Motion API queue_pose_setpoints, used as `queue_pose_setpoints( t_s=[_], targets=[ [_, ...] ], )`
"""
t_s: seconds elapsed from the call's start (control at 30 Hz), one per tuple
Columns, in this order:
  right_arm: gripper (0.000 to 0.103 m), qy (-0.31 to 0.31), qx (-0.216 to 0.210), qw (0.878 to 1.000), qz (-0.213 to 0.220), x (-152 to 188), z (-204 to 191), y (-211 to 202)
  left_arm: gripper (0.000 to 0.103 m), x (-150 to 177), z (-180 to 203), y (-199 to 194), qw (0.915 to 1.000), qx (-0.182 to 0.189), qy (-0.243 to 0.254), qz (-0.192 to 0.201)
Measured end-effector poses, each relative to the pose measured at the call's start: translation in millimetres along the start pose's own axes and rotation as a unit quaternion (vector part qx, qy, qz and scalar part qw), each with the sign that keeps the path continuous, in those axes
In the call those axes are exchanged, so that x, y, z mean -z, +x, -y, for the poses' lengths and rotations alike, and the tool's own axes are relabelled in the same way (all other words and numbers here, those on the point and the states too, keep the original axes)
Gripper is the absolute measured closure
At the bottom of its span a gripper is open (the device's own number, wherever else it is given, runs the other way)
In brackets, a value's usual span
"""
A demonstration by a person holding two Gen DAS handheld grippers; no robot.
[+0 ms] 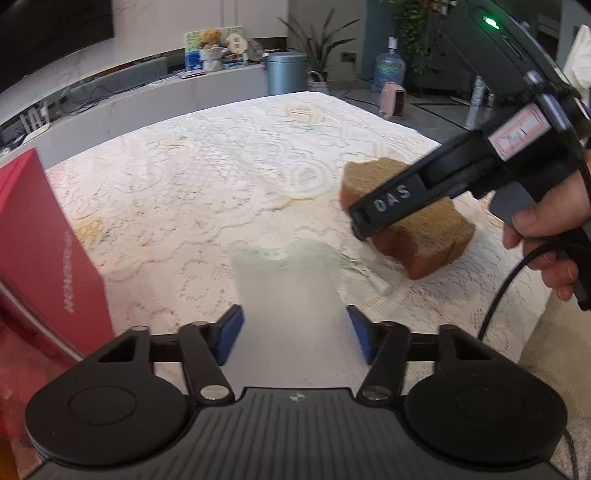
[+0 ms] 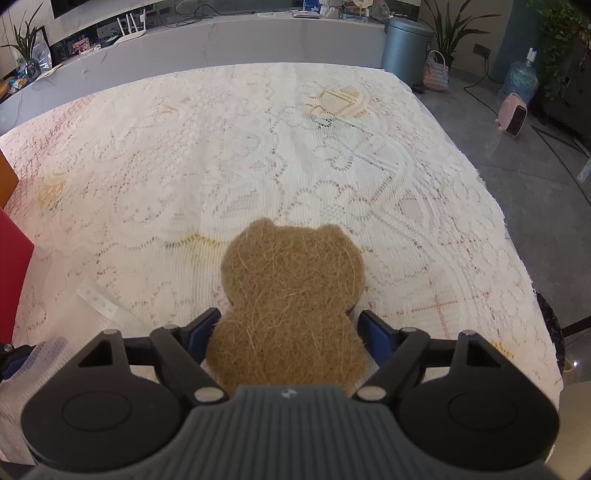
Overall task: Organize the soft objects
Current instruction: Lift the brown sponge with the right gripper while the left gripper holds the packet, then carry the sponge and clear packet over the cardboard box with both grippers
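- The bear-shaped sponge (image 2: 291,306) is lying on the lace tablecloth (image 2: 258,147) right between the right gripper (image 2: 286,332)'s fingers, long axis running straight ahead; pads look parted, barely touching.
- The left gripper (image 1: 293,334) is straddling a white foam piece (image 1: 284,280), apparently unclenched.

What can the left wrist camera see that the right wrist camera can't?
Only the left wrist view shows the person's hand holding the right gripper, a whitish translucent bag between the left gripper fingers, and the sponge's orange underside. Only the right wrist view shows the sponge's bear-shaped top from above and a white router. Both show the bear sponge, the lace tablecloth, the grey bin and the red box.
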State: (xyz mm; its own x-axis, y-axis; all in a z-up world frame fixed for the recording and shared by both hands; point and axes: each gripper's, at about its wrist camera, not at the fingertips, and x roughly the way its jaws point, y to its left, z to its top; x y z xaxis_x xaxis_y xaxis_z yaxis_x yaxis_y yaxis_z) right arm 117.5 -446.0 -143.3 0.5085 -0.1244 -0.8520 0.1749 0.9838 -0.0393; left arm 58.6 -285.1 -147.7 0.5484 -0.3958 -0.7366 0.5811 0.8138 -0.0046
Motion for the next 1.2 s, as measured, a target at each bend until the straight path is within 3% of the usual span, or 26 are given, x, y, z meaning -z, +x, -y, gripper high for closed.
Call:
queue_pose_setpoints(
  t_s=[0.1,0.13,0.2,0.27,0.33,0.6,0.8,0.97,1.1,1.2],
  targets=[
    [0.024,0.0,0.0,1.0,-0.001,0,0,0,0.062,0,-2,-2,1.0,-0.006,0.0,0.002],
    [0.024,0.0,0.0,1.0,-0.002,0,0,0,0.076,-1,-1,-2,1.0,0.0,0.005,0.003],
    [0.025,-0.001,-0.001,1.0,-0.001,0,0,0,0.08,-2,-1,-3,1.0,0.003,0.001,-0.001],
    [0.028,-0.008,-0.006,1.0,0.001,0,-1,-2,0.096,-3,1,-3,0.9999,-0.011,0.004,-0.001],
    [0.028,-0.024,0.001,1.0,0.003,0,-6,-4,0.099,-2,4,-4,0.9996,-0.026,0.01,0.002],
    [0.028,-0.035,0.011,0.999,0.007,2,-10,-13,0.099,-9,11,-21,0.9997,-0.022,0.01,0.01],
    [0.028,0.01,0.018,1.0,0.01,2,6,-11,0.099,-24,20,-27,0.9996,-0.015,0.022,0.008],
    [0.028,0.088,0.017,0.994,0.069,-7,25,-31,0.099,-49,13,-23,1.0,-0.003,-0.002,0.003],
    [0.028,0.088,0.028,0.992,0.087,-19,18,-41,0.099,-73,9,-27,0.9999,0.005,-0.009,0.006],
    [0.028,0.104,0.005,0.991,0.09,-34,18,-35,0.099,-93,5,-41,0.9996,-0.008,-0.003,0.026]
  ],
)
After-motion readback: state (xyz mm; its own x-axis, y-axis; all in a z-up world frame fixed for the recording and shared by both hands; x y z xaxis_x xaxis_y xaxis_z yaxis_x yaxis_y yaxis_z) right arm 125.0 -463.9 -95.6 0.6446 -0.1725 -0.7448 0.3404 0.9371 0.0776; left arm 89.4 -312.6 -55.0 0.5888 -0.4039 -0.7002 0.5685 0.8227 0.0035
